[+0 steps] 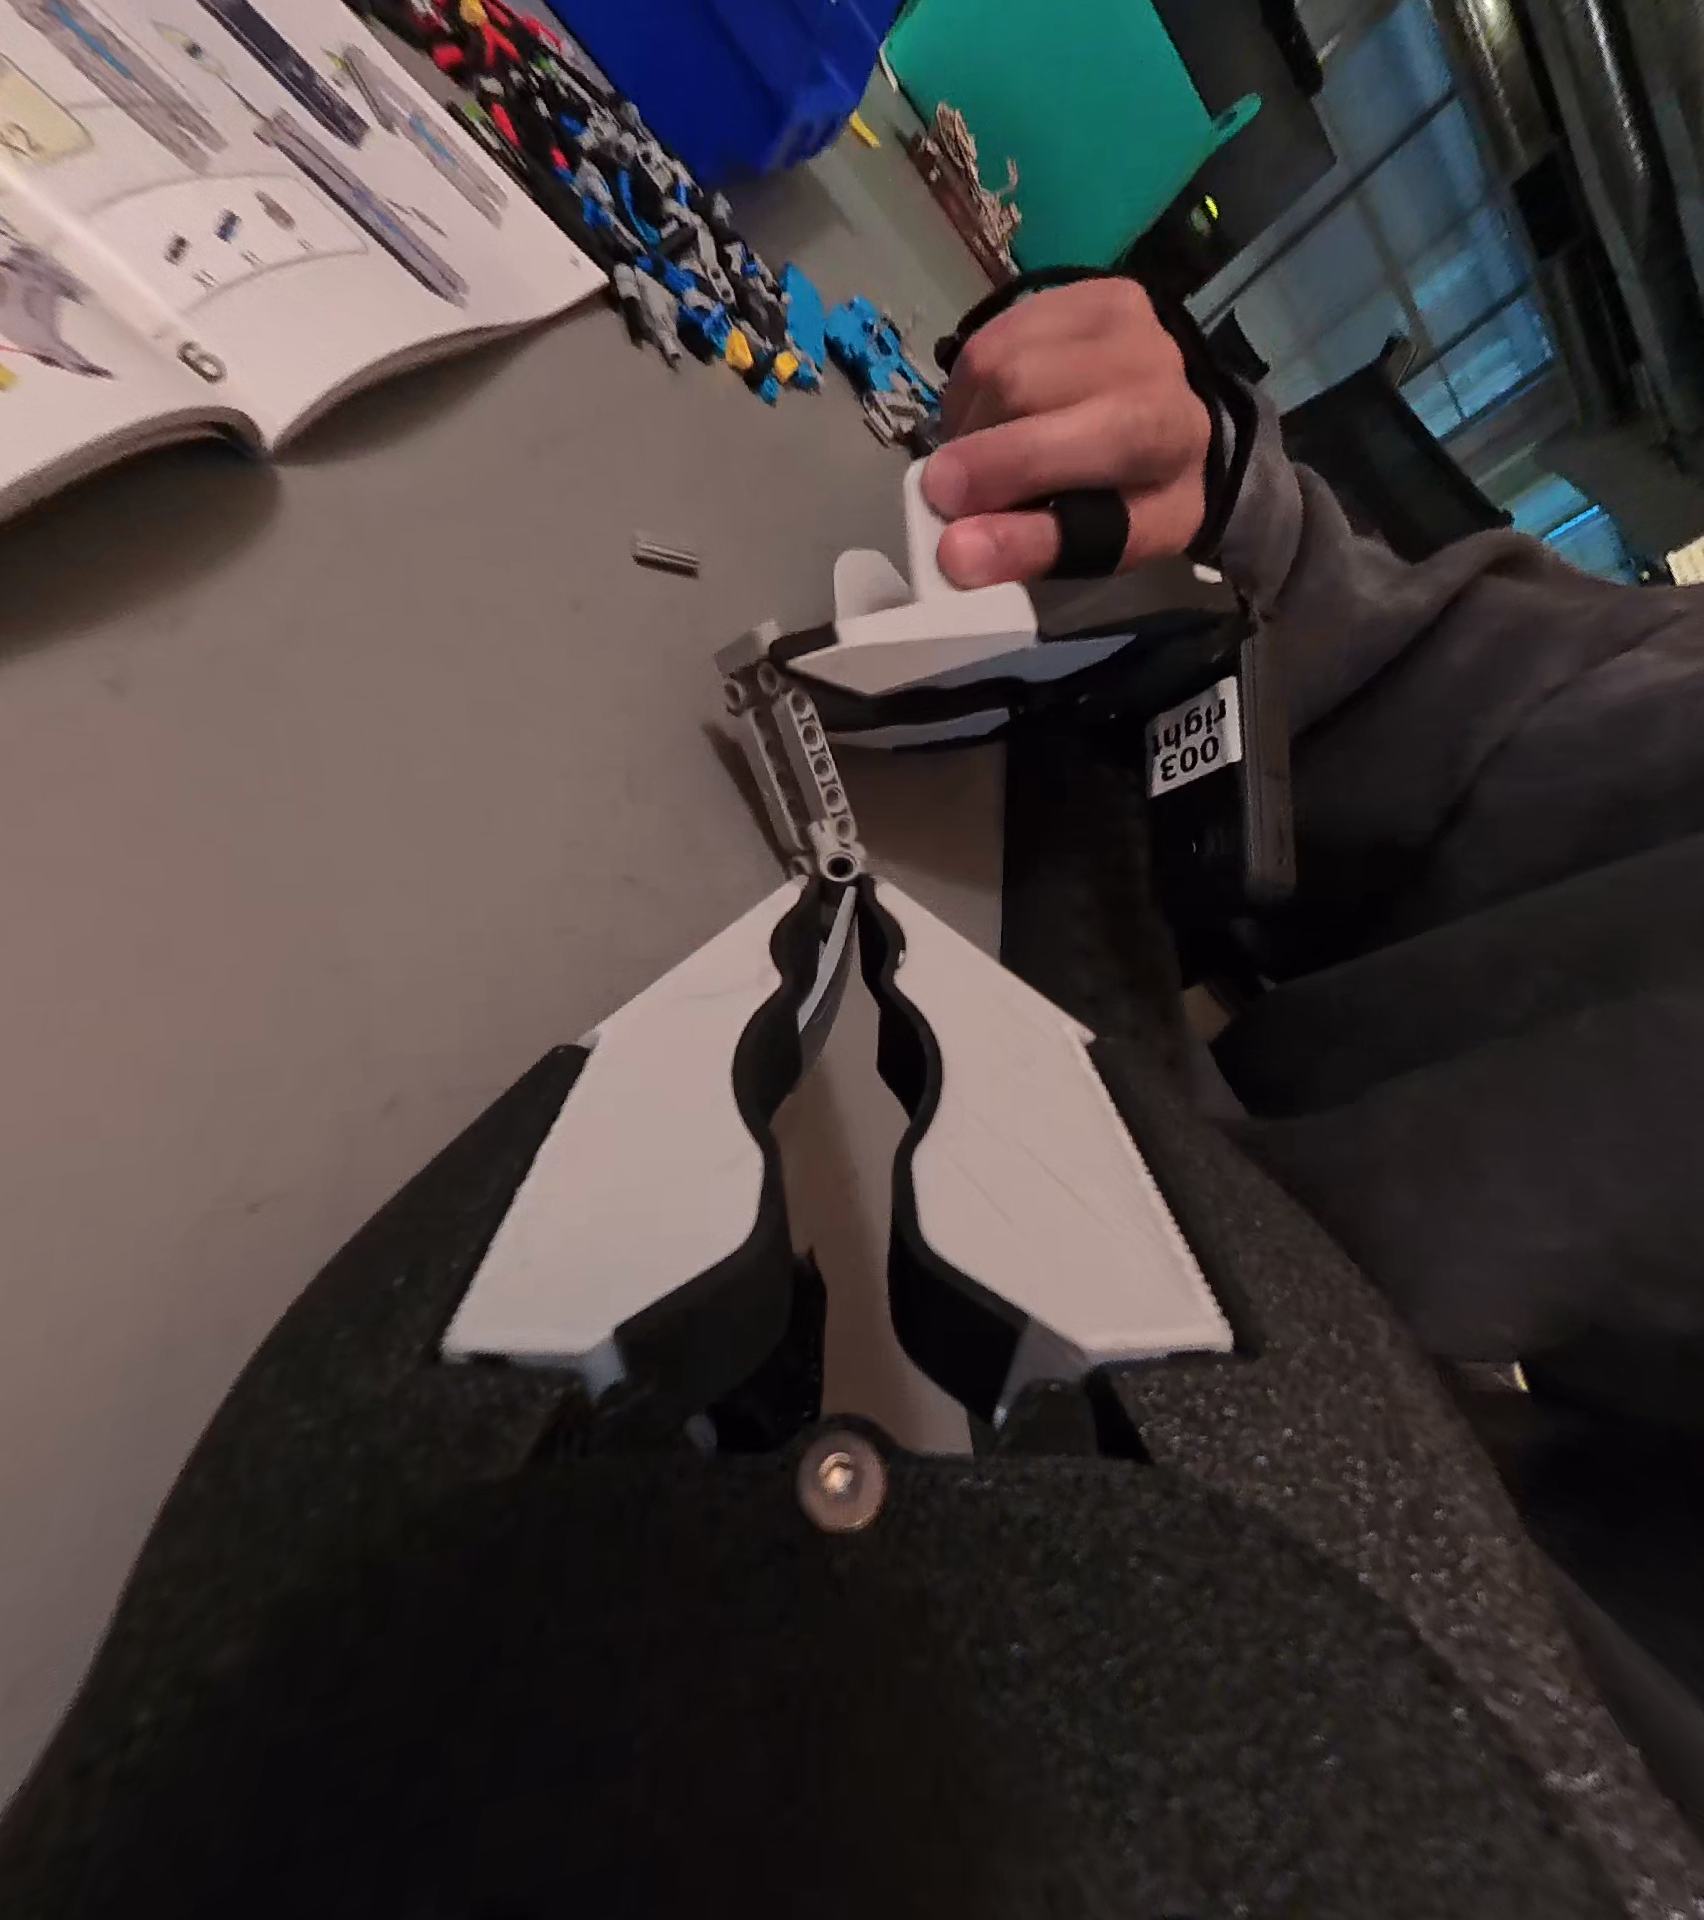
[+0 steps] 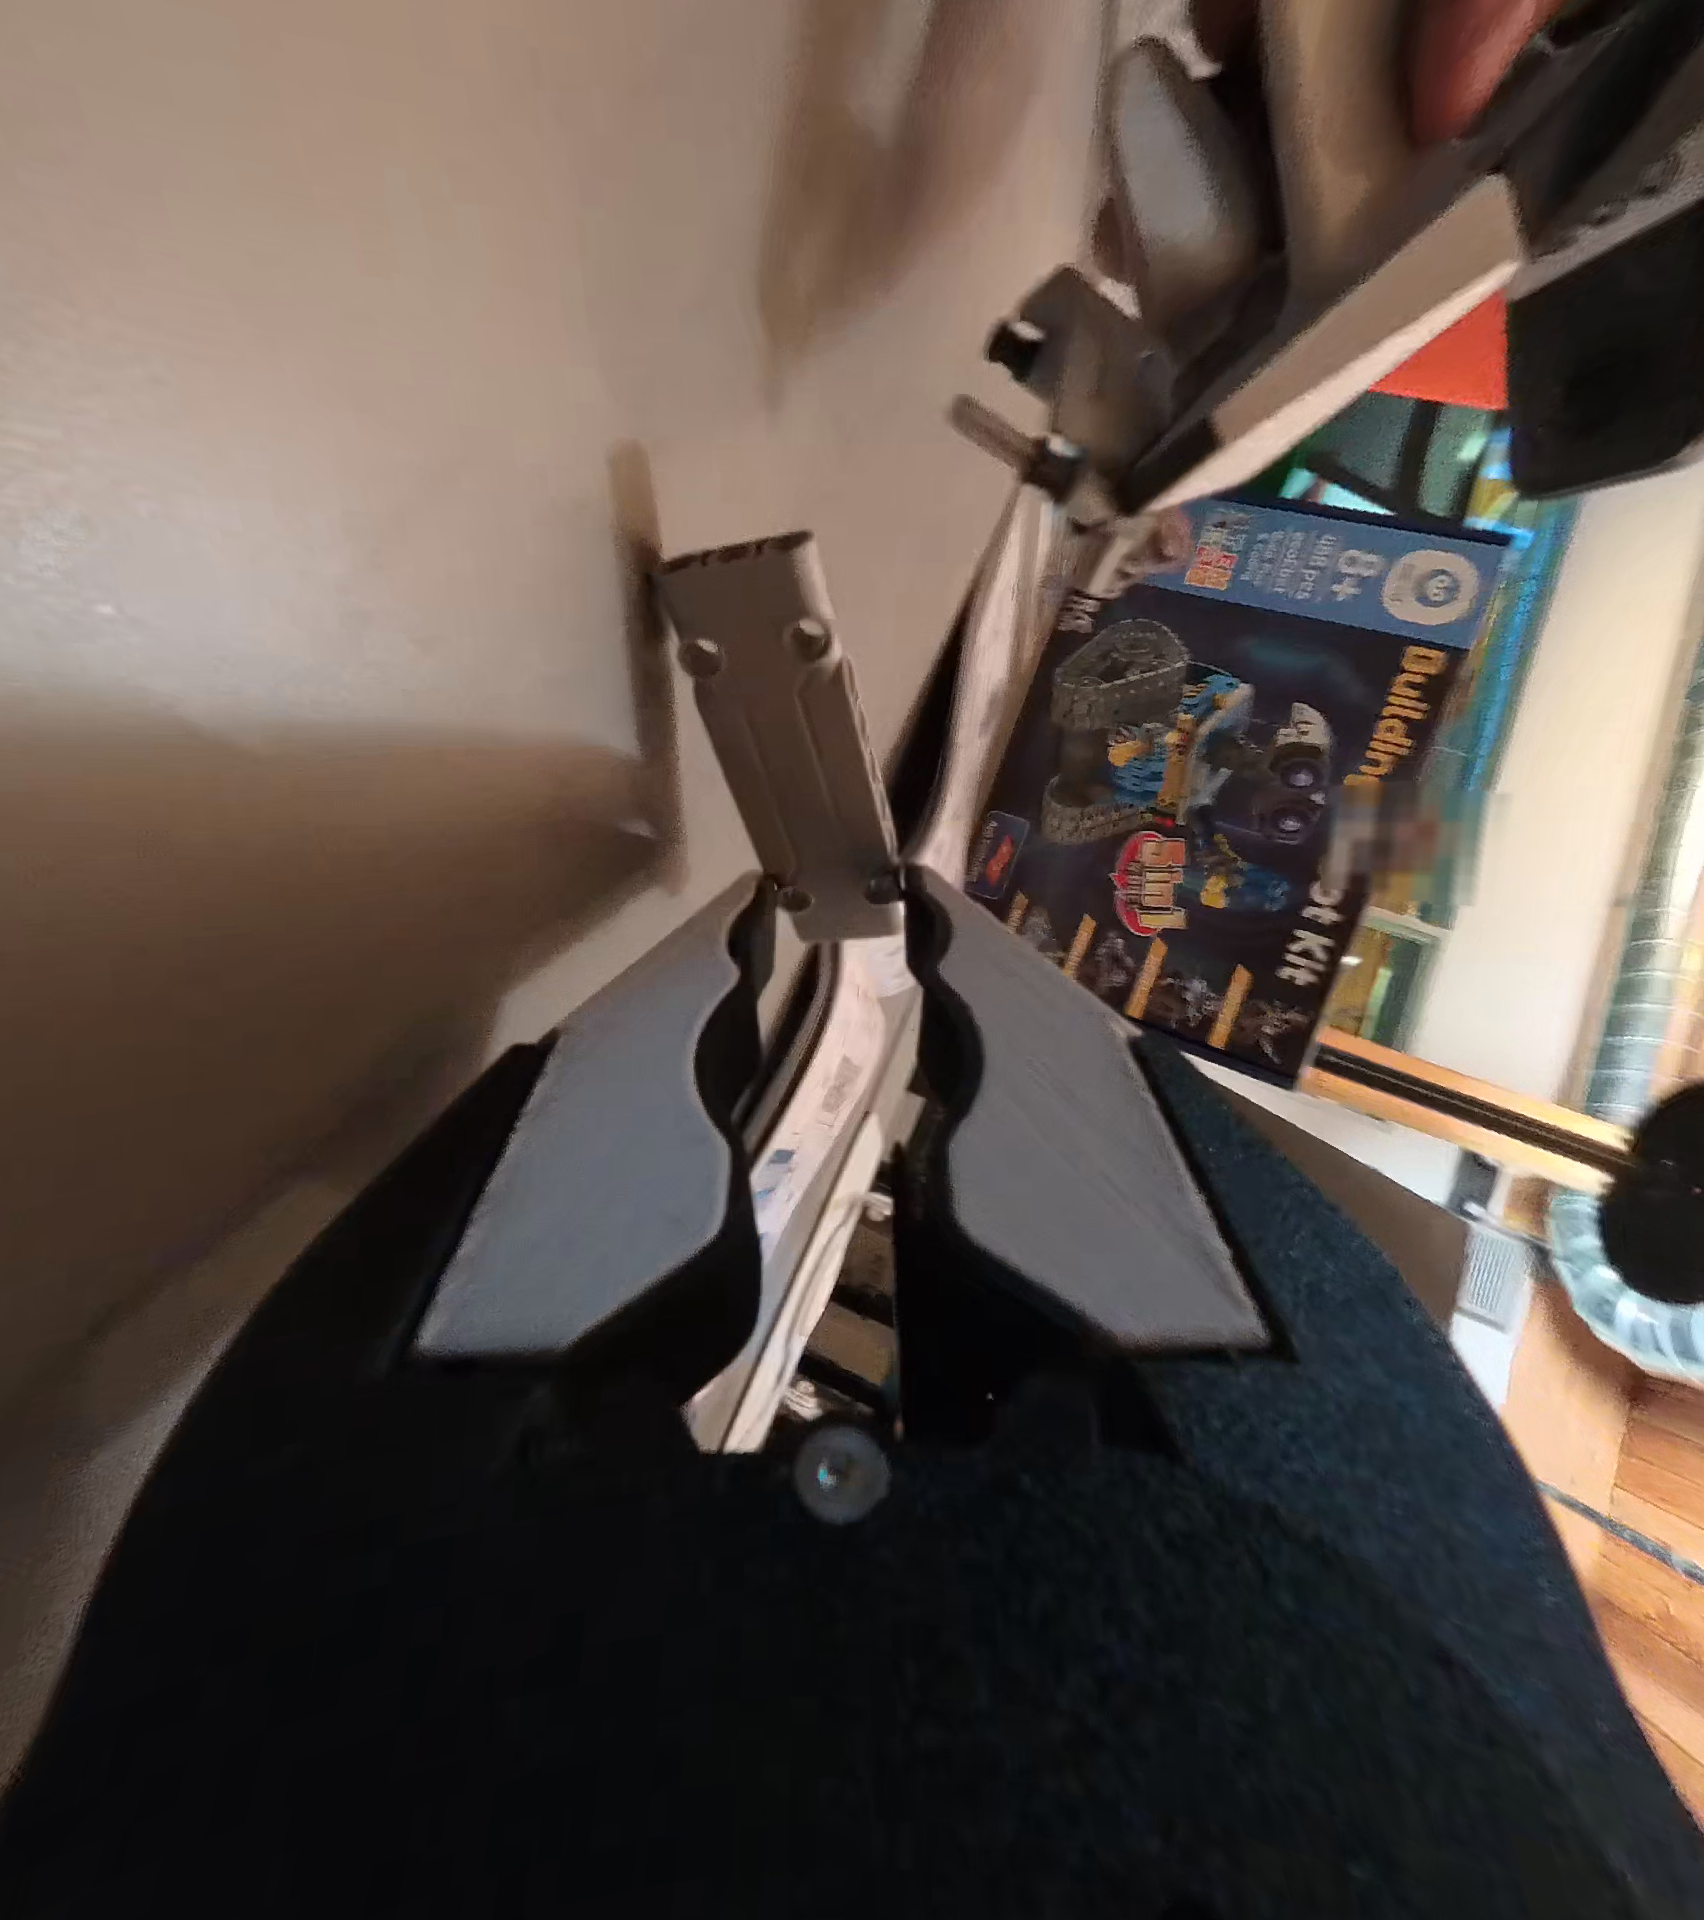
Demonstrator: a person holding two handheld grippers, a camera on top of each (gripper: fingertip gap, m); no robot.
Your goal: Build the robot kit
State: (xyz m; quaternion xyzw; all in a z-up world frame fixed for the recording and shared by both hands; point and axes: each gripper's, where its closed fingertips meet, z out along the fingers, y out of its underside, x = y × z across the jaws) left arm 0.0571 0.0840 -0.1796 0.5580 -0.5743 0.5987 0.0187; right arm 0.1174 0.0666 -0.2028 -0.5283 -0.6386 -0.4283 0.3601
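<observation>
Two grippers meet over a grey table (image 1: 308, 831), and we see both pinching small grey building parts. Our left gripper (image 1: 835, 883) has its tips drawn nearly together on a small grey connector (image 1: 835, 864) at the near end of a grey holed beam assembly (image 1: 794, 750). Just beyond those tips, the right gripper (image 1: 775, 652) clamps the assembly's far end, a hand (image 1: 1066, 426) working its trigger. In the right wrist view, the right gripper (image 2: 832, 899) grips a flat grey piece (image 2: 775, 727) narrowly between its tips. Ahead and left of our left gripper lie an open instruction booklet (image 1: 152, 208) and a heap of blue and black bricks (image 1: 682, 260); a single grey pin (image 1: 666, 551) lies nearer.
</observation>
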